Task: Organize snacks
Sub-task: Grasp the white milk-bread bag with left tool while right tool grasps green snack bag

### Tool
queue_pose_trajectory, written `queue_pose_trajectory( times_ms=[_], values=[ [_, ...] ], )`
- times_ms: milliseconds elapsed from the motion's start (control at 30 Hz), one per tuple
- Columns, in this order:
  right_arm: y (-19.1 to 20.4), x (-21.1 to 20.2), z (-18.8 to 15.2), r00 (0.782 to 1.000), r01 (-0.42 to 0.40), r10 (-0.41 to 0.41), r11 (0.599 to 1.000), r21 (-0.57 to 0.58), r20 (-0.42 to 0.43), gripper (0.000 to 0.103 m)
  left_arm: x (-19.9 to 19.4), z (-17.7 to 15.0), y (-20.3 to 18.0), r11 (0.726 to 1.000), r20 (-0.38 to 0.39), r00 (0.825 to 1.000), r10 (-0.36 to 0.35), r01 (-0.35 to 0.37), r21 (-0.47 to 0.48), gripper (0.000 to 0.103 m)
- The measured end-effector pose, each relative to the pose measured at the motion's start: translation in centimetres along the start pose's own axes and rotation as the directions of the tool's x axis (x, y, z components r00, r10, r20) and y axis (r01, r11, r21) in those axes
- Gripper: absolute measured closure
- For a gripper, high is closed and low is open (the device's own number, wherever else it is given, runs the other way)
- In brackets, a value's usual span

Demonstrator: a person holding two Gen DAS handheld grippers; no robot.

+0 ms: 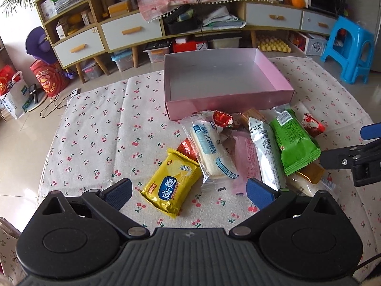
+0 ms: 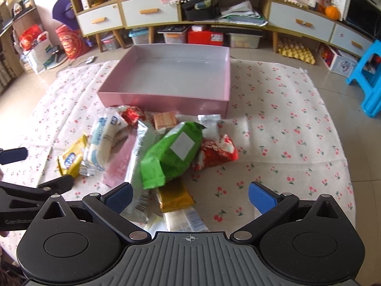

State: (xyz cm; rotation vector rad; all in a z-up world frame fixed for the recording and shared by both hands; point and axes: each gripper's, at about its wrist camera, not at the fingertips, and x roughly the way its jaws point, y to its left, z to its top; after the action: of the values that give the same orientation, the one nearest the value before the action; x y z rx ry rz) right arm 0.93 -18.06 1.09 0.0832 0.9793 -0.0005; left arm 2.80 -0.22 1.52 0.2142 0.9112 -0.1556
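Observation:
A pink box [image 1: 228, 101] [image 2: 166, 101] sits empty at the far side of the cherry-print cloth. In front of it lies a pile of snacks: a yellow chip packet [image 1: 171, 186] [image 2: 70, 158], a white bread bag [image 1: 209, 147] [image 2: 102, 140], a green packet [image 1: 294, 140] [image 2: 173, 152], a red packet [image 2: 216, 151] and a gold bar [image 2: 175, 199]. My left gripper [image 1: 188, 190] is open just short of the yellow packet. My right gripper [image 2: 189, 196] is open over the near end of the pile, with nothing held.
The table's cloth [image 1: 95, 131] has free room left of the pile and right of it [image 2: 285, 143]. Beyond the table stand a low cabinet with drawers [image 1: 131, 32], storage bins, bags on the floor and a blue stool [image 1: 350, 50].

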Motion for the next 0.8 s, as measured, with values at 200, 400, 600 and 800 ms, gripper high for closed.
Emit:
queue_pose_trajectory(
  times_ms=[200, 400, 600, 800],
  values=[
    [-1.0, 1.1, 2.7, 0.998, -0.051, 0.053, 0.995, 0.085, -0.017, 0.0, 1.3, 1.2, 1.9, 0.997, 0.002, 1.0, -0.005, 0.005, -0.076, 0.001],
    [-3.8, 4.2, 2.7, 0.968, -0.223, 0.248, 0.926, 0.304, -0.045, 0.002, 3.5, 1.1, 3.3, 0.97, -0.015, 0.989, -0.144, 0.138, -0.2, 0.01],
    [-5.2, 6.6, 3.4, 0.938, -0.288, 0.341, 0.866, 0.409, -0.062, 0.011, 4.7, 2.0, 3.3, 0.953, -0.001, 0.978, -0.209, 0.203, -0.225, 0.026],
    [-5.6, 8.0, 3.5, 0.93, -0.28, 0.354, 0.856, 0.434, -0.097, 0.02, 6.6, 2.5, 2.9, 0.937, -0.035, 0.964, -0.262, 0.246, -0.249, 0.042]
  ],
)
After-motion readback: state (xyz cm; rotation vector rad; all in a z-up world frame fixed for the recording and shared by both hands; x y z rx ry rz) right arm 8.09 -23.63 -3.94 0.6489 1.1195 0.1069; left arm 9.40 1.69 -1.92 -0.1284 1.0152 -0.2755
